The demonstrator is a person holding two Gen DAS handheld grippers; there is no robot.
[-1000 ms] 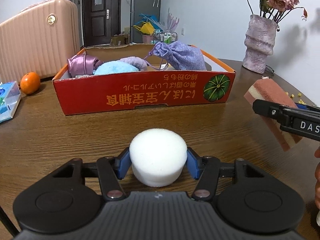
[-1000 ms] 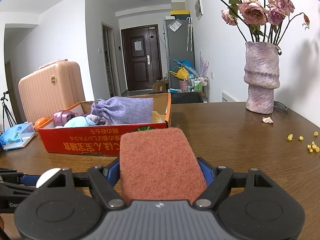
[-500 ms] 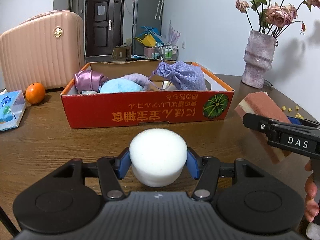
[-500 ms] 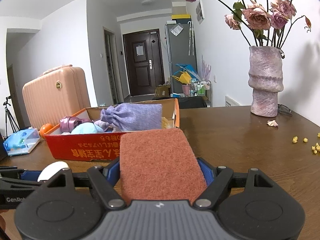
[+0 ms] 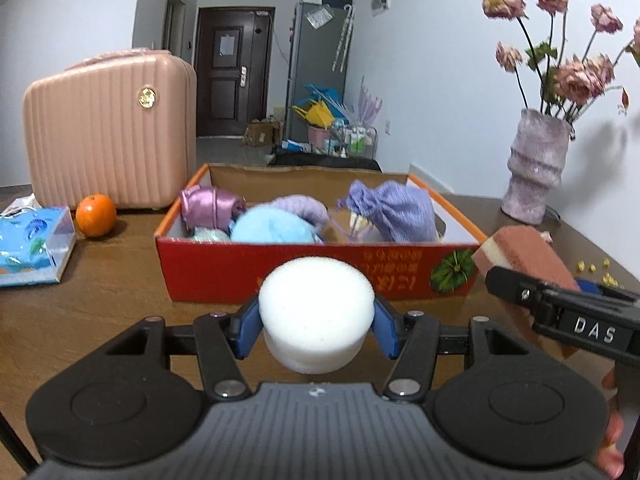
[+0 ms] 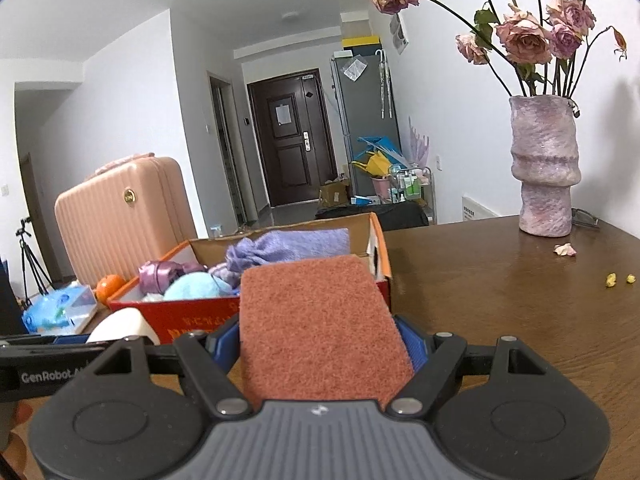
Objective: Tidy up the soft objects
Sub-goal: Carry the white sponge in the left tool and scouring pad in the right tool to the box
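Yellow sponge [image 5: 490, 249] edge: left view only.

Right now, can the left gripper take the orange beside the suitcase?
Probably not yet. The left gripper is shut on the white sponge, so its fingers are occupied. The orange sits in the open on the table, left of the red box.

Box lettering [image 5: 386, 270] blurred; tissue pack [image 5: 28, 246] cut off at left edge

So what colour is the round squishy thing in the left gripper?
White. The round sponge shows best in the left wrist view, pinched by the left gripper.
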